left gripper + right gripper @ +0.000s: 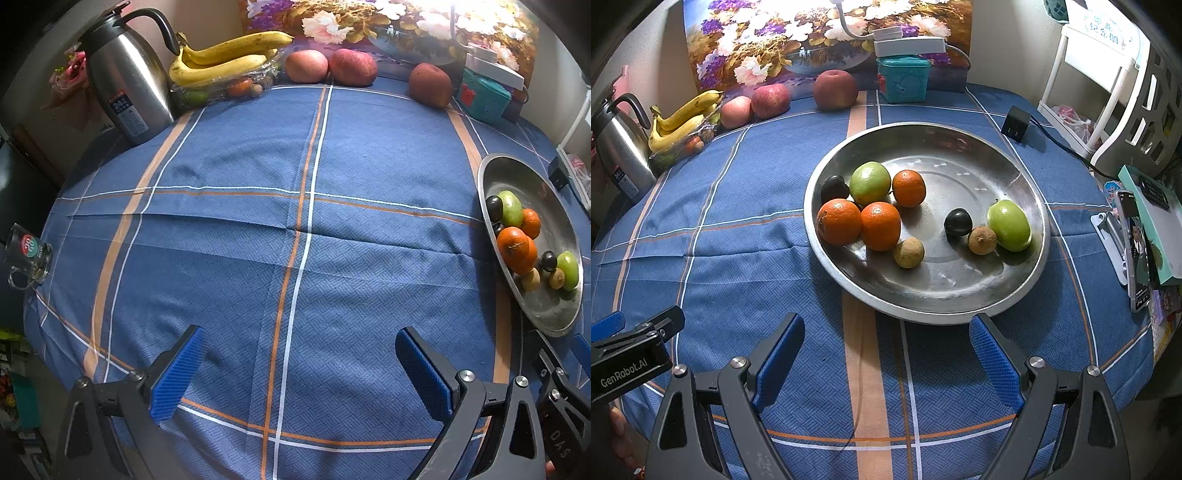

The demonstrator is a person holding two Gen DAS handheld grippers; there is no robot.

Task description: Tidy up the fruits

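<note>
At nine o'clock on the desk (738,240), a kettle (620,147) and bananas (683,118) are seen. Three apples (771,99) are lined toward twelve o'clock. At the centre, oranges (838,221), green fruits (870,182) and dark plums (957,221) are gathered in a metal plate (960,295). The left tongs (295,373) and right tongs (886,365) are held wide, with nothing gripped.

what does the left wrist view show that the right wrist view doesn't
Only the left wrist view shows the glass mug at the table's left edge. Only the right wrist view shows the phone and the white rack on the right. Both show the metal tray holding small fruits, the bananas, three apples along the back, the steel kettle and the teal box. Each view also shows its own open gripper, left and right.
</note>
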